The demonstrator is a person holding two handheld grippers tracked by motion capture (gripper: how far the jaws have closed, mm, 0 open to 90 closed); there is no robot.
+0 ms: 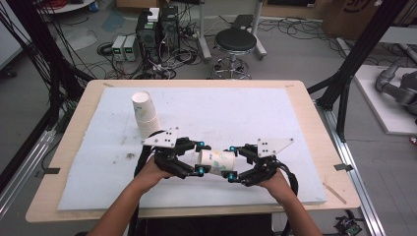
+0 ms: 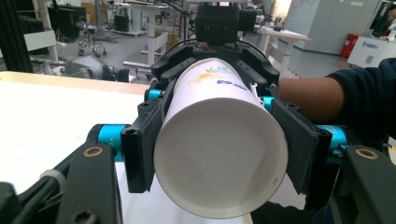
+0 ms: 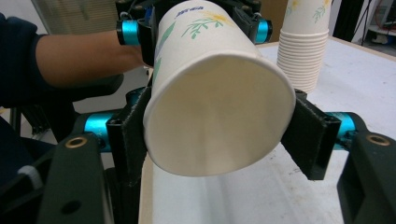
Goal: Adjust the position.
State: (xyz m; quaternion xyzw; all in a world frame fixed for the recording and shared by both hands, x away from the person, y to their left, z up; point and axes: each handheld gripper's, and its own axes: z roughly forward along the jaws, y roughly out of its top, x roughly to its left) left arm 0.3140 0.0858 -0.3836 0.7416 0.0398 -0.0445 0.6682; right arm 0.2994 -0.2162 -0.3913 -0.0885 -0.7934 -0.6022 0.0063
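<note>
A white paper cup (image 1: 216, 161) with a green leaf print lies on its side in the air, just above the front of the white mat (image 1: 246, 108). My left gripper (image 1: 200, 158) is shut on its left end and my right gripper (image 1: 231, 162) is shut on its right end, and the two face each other. In the left gripper view the pads (image 2: 142, 149) press the cup (image 2: 219, 168) from both sides. In the right gripper view the cup's (image 3: 219, 112) near rim is squeezed into an oval between the pads (image 3: 308, 135).
A stack of nested paper cups (image 1: 144, 115) (image 3: 301, 46) stands on the mat at the back left, behind my left hand. The wooden table edge (image 1: 314, 123) borders the mat. On the floor beyond are a stool (image 1: 236, 42) and computer boxes (image 1: 157, 29).
</note>
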